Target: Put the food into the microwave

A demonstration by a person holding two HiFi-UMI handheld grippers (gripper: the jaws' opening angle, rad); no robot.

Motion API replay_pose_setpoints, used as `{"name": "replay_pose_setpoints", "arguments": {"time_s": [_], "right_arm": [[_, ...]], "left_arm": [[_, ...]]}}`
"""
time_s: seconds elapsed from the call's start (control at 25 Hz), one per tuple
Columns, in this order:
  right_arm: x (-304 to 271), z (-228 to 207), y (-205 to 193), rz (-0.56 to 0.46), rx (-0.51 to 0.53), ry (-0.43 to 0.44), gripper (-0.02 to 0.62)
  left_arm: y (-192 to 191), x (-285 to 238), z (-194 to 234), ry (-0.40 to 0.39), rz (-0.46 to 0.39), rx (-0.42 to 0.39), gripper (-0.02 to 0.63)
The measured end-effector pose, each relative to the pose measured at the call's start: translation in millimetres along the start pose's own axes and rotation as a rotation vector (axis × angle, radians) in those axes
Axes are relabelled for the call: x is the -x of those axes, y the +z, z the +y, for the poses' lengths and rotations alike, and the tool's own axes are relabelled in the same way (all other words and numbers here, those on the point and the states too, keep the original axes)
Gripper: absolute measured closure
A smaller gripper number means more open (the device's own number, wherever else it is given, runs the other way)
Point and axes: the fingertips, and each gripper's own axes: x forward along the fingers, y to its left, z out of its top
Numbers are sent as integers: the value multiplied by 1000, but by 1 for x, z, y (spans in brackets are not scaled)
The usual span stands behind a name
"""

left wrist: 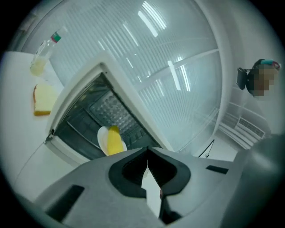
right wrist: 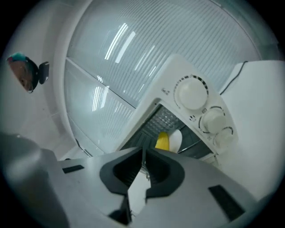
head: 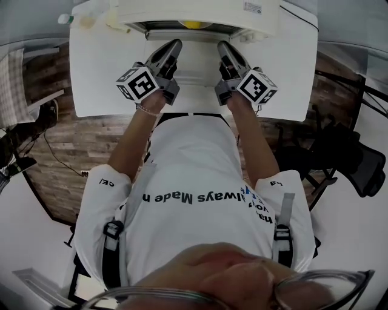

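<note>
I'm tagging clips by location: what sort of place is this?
Probably an office or lab room, not a real kitchen: a microwave stands on a plain white table, with an office chair nearby on a wood-look floor.

Office-like test room, plain white table (head: pixel 97 72) on wood-plank floor (head: pixel 91 145), black swivel office chair (head: pixel 364 166), ribbed translucent wall panels (left wrist: pixel 169 67), white countertop microwave (head: pixel 200 12) on the table.
</note>
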Motion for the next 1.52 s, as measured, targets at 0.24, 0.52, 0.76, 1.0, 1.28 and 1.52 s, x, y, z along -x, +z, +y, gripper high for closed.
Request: {"name": "replay_pose_setpoints", "arguments": {"time_s": [0.24, 0.52, 0.76, 1.0, 1.28, 1.52], "right_arm": [[25, 53, 16, 3, 314, 49, 569], [51, 101, 29, 8, 603, 37, 569], [77, 146, 39, -9, 791, 41, 569], [95, 182, 46, -22, 872, 55, 569], [108, 210, 55, -46, 923, 76, 569], [111, 224, 59, -60, 930, 99, 572]], "left_arm": [[12, 17, -47, -31, 2, -217, 595], [29, 39, -96, -32, -38, -444, 595], [39, 57, -138, -42, -72, -550, 594], [46, 66, -173, -74, -111, -596, 594], [52, 79, -197, -85, -137, -645, 594], [58, 84, -209, -97, -156, -671, 594]]}}
